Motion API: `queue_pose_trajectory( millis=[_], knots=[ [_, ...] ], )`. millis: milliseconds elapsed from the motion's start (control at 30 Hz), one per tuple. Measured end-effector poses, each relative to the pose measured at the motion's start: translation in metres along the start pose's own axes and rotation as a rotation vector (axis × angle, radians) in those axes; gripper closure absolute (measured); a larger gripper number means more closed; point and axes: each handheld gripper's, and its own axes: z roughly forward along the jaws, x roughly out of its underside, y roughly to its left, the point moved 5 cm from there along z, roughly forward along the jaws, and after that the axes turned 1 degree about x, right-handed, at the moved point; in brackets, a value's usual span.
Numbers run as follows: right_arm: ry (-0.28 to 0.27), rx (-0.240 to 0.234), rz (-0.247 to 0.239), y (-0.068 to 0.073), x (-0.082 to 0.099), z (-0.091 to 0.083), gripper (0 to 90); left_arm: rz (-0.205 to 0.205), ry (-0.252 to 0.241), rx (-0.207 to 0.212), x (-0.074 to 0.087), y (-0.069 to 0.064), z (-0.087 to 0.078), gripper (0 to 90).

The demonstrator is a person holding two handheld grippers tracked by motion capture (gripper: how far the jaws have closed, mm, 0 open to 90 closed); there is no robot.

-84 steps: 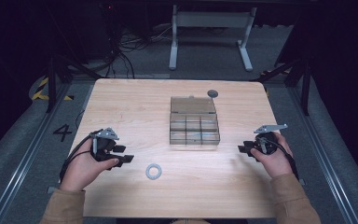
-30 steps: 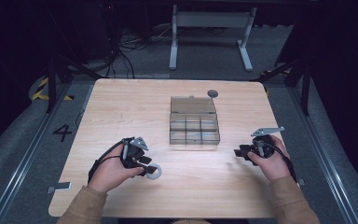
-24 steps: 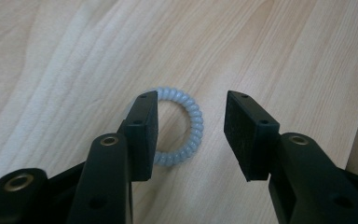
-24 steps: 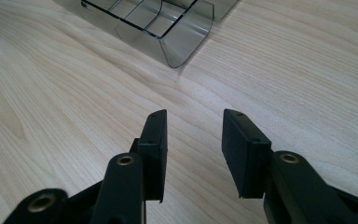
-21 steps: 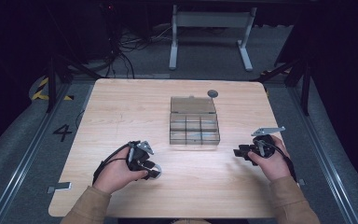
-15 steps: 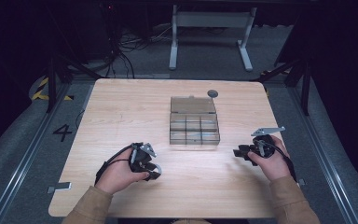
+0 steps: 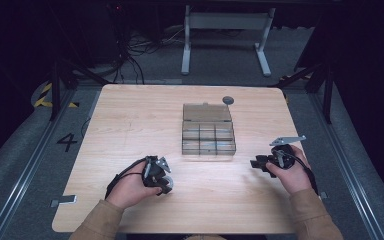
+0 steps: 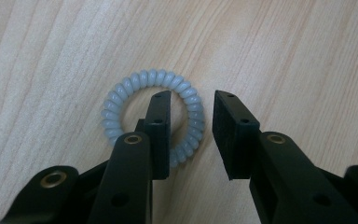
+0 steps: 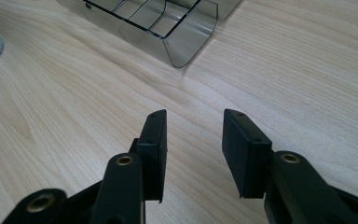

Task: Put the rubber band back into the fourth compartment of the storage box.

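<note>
The table (image 7: 130, 120) was a pale wooden board with rounded corners and fine straight grain, and it stood on a grey floor (image 7: 25, 155) in a dark room (a yellow-and-black stripe and a painted "4" showed on the floor at the left). Near the middle stood a clear smoky plastic box (image 7: 208, 131) with small square compartments, its lid open. A small dark round disc (image 7: 228, 100) lay behind it. The hair tie (image 8: 121, 93), a pale blue coiled ring, lay flat near the front edge. The left gripper (image 8: 191, 112) had just been closing: one jaw stood inside the ring and the other outside, not yet pressing. The right gripper (image 9: 193, 130) rested apart, its jaws open on nothing.
</note>
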Motion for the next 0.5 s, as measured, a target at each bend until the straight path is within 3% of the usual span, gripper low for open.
queue_pose_trajectory(
  millis=[133,367,500],
  knots=[
    [-0.006,-0.010,0.002,0.0008,-0.0005,-0.0001,61.6,0.007,0.010,-0.010,-0.0001,-0.0004,0.0008,72.2],
    [-0.003,-0.013,-0.001,0.0012,-0.0004,0.0003,61.5,0.055,0.015,-0.037,-0.0005,0.0012,0.0011,78.6],
    [0.000,-0.015,-0.003,0.0017,-0.0005,0.0006,61.5,0.054,0.015,-0.043,-0.0007,0.0012,0.0012,81.3]
  ],
)
